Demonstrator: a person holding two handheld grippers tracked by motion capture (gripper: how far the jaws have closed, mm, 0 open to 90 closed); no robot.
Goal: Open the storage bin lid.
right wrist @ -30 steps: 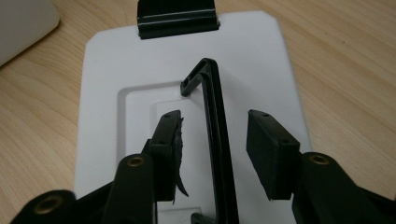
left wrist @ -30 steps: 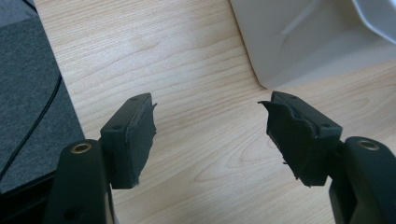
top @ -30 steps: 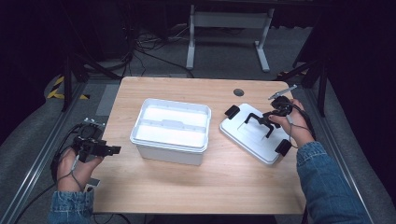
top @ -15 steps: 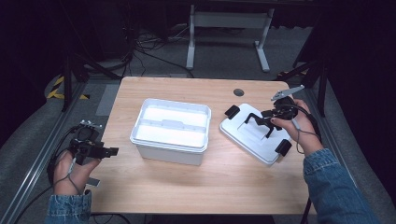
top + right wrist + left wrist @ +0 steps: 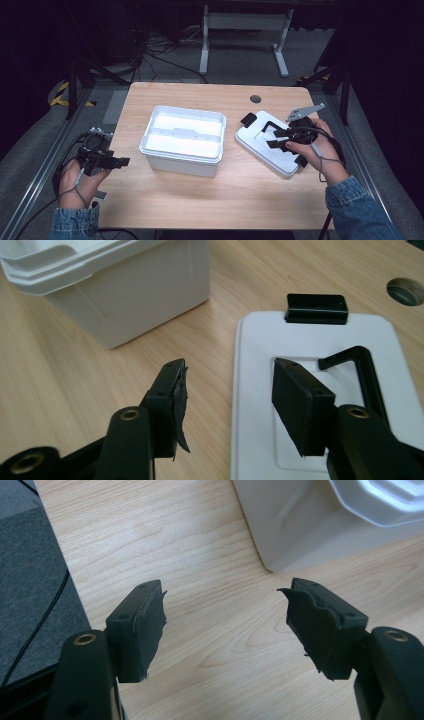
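A white open box (image 5: 182, 140) stands mid-table. Its white lid (image 5: 267, 152) lies flat to the right, with a black handle (image 5: 355, 360) and a black end clip (image 5: 316, 308). My right gripper (image 5: 272, 135) hovers just above the lid, pointing toward the box (image 5: 135, 295). In the right gripper view my right gripper (image 5: 230, 372) has its jaws wide apart. They have just been opening, with nothing between them. My left gripper (image 5: 120, 161) hangs by the table's left edge. It too stands open and empty (image 5: 225, 592), facing the box corner (image 5: 310, 525).
The wooden table (image 5: 240, 200) has a round cable hole (image 5: 255, 98) at the back right. Grey floor (image 5: 25, 570) and a cable lie past the left edge. A metal stand base (image 5: 240, 20) sits behind the table.
My right gripper has shifted a little over the lid toward the near side, and its jaws stand wider. The lid, the box and the left gripper stay where they were.
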